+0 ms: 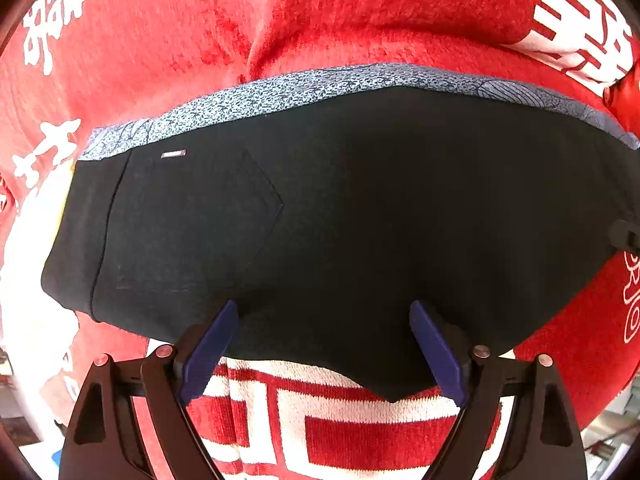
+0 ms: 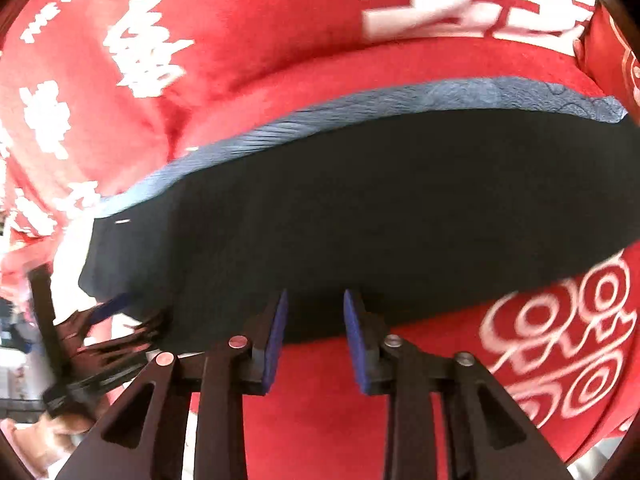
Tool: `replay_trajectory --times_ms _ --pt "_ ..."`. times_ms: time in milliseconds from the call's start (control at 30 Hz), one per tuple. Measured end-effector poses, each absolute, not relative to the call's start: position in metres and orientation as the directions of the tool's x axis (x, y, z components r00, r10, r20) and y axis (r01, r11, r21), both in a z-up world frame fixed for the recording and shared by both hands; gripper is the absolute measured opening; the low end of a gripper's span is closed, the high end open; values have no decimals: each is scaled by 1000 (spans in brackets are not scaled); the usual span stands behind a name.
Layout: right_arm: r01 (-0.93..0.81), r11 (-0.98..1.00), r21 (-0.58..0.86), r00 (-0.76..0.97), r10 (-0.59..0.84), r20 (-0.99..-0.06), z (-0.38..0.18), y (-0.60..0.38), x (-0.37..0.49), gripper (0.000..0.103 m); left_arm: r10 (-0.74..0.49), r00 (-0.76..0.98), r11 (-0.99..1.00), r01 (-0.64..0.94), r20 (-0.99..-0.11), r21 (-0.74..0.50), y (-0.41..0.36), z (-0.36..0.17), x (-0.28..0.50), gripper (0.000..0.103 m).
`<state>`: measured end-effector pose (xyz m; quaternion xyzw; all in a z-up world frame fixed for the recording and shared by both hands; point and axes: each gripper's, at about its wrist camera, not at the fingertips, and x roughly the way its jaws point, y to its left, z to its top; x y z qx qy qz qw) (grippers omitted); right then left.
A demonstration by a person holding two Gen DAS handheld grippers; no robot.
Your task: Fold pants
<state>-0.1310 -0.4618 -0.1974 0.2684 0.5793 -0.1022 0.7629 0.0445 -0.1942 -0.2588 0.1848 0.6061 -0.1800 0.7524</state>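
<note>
In your left wrist view, the black pants (image 1: 340, 216) lie folded flat on the red blanket (image 1: 160, 60) with white characters; their far edge shows a strip of blue-grey patterned lining (image 1: 280, 90) running the whole width; a back pocket seam and a small label sit toward the left end. Your left tool (image 1: 324, 312) has its jaws spread wide, holding nothing, with the blue pads (image 1: 212, 348) just over the near edge of the pants; the near hem dips to a point between the pads, above a white and red printed patch of blanket. Bare red blanket lies open beyond the far edge and at both ends; a small dark object at the right end touches the pants, and you cannot tell what it is.

In your right wrist view, motion-blurred, the same pants (image 2: 380, 208) stretch across the frame, lining (image 2: 440, 98) on the far side. Your right tool (image 2: 316, 300) is partly open, narrower than the left, gripping nothing, its tips at the near edge of the cloth; red blanket (image 2: 320, 420) shows between and below the fingers. The left tool (image 2: 116, 308) appears blurred at the left, at the pants' near-left corner.
</note>
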Motion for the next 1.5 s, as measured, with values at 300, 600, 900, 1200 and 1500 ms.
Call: replay_trajectory --times_ms 300,600,900,1200,1500 --pt "514 779 360 385 166 -908 -180 -498 -134 23 -109 173 896 443 -979 -22 -209 -231 72 89" --pt "496 811 311 383 117 -917 -197 -550 -48 23 -132 213 895 445 -968 -24 -302 -244 122 89" --pt "662 727 184 343 -75 -936 -217 -642 -86 22 -100 196 919 393 -975 -15 -302 -280 127 103" --pt "724 682 102 286 -162 -945 -192 -665 -141 38 -43 223 917 397 -974 51 -313 -276 120 103" --pt "704 697 134 266 -83 -960 -186 -621 -192 45 -57 161 880 474 -985 27 -355 -234 73 103"
